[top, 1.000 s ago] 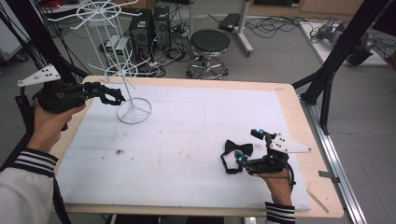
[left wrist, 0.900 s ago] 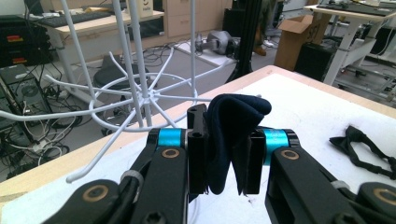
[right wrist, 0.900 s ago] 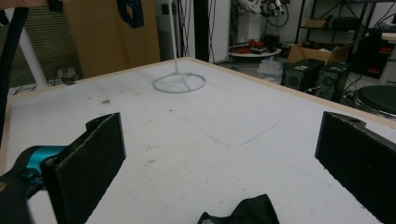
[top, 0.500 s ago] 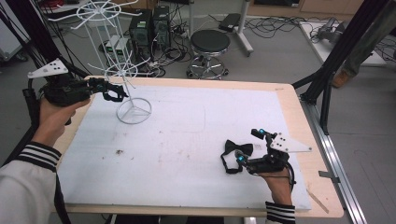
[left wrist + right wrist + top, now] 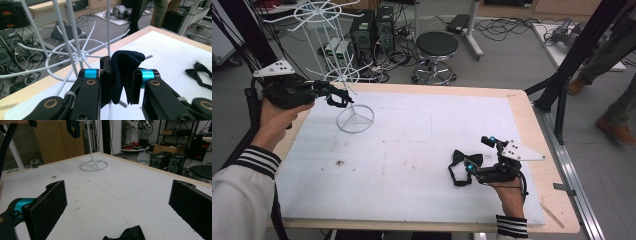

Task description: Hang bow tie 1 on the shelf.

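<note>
On the bench (image 5: 522,107), a pale wooden top carries a white foam sheet (image 5: 412,150) marked with small dark specks and a faint outlined rectangle near its middle. At the far left corner stands a white wire rack (image 5: 354,120) on a ring base, its curved arms spreading out above. The left tongs (image 5: 337,96) are held up beside the rack's stem, clenched on a dark navy bow tie (image 5: 125,67); in the left gripper view the cloth sits pinched between the black jaws, close against the wire arms. Near the front right of the sheet, the right tongs (image 5: 464,167) rest low with jaws spread wide apart, and a black bow tie (image 5: 460,165) with its strap lies on the foam just at their tips. Behind the bench the grey floor holds a round black stool (image 5: 437,47), computer towers (image 5: 372,27) and tangled cables. Black frame legs (image 5: 562,85) rise at the right, where a person's legs (image 5: 612,95) stand.
</note>
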### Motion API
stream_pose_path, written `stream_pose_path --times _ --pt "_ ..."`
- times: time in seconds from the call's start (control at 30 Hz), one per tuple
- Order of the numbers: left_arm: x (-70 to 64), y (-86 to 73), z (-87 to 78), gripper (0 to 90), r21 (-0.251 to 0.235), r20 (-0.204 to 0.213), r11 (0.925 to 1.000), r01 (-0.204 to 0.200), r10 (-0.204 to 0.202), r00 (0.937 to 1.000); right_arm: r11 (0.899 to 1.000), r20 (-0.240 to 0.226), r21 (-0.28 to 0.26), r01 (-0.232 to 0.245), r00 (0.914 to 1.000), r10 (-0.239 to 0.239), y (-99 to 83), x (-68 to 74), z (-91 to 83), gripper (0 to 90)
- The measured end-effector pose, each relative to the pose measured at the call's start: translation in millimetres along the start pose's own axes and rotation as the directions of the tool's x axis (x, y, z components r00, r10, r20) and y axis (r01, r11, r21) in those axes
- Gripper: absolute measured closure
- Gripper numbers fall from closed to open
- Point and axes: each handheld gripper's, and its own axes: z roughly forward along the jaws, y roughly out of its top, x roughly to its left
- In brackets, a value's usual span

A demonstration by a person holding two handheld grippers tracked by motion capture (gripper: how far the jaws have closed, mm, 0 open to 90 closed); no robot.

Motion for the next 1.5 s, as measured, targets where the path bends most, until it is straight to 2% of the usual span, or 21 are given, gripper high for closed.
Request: stream_pose_path --times 0.23,0.4,0.5,0.57,0.67,0.73,0.83,1.0,1.33,1.5 --pt "-1.6 -0.1 3.4 76.0 0.006 -0.007 1.0 0.004 -0.004 1.0 1.0 -0.002 -0.004 -0.004 1.0 0.004 0.0 -0.7 -1.8 0.8" --pt "-2.1 0.4 2.5 71.6 0.01 -0.011 0.9999 0.008 -0.008 0.9999 1.0 -0.001 -0.002 -0.004 1.0 0.004 0.0 -0.3 -1.5 0.8" --pt "-3.4 0.9 2.3 65.5 0.006 -0.019 0.9999 0.013 -0.013 0.9997 1.0 -0.001 0.0 -0.001 1.0 0.001 0.0 -0.4 -1.3 0.8" --pt "-3.8 1.0 2.4 56.2 -0.001 -0.028 0.9998 0.019 -0.019 0.9994 1.0 -0.001 -0.001 -0.002 1.0 0.002 0.0 -0.3 -1.3 0.8" --pt "-4.1 0.4 1.7 49.5 -0.015 -0.018 0.9996 0.024 -0.024 0.9996 1.0 -0.001 0.0 -0.002 1.0 0.002 0.0 -0.2 -1.4 0.8" --pt "-4.3 0.6 1.2 39.4 -0.022 -0.012 0.9994 0.027 -0.027 0.9996 1.0 -0.002 0.0 -0.003 1.0 0.003 0.0 -0.1 -1.4 0.8" --pt "-5.3 1.6 -0.2 34.4 -0.04 -0.025 0.9986 0.034 -0.035 0.9991 1.0 -0.004 0.002 -0.002 1.0 0.002 -0.1 0.2 -0.7 0.8" --pt "-5.9 1.5 -1.2 30.1 -0.046 -0.015 0.9984 0.032 -0.033 0.9994 1.0 -0.003 0.003 -0.001 1.0 0.001 -0.1 0.6 -0.1 0.8" --pt "-14.3 -4.9 -9.8 25.4 -0.125 0.028 0.992 0.012 -0.008 0.9996 1.0 -0.001 -0.02 -0.006 1.0 0.006 1.0 0.5 -3.8 0.8" --pt "-23.2 -12.0 -20.1 22.6 -0.187 0.058 0.9823 -0.01 0.021 0.9981 0.999 0.01 -0.032 -0.009 0.9999 0.009 1.5 -0.1 -4.8 0.8"
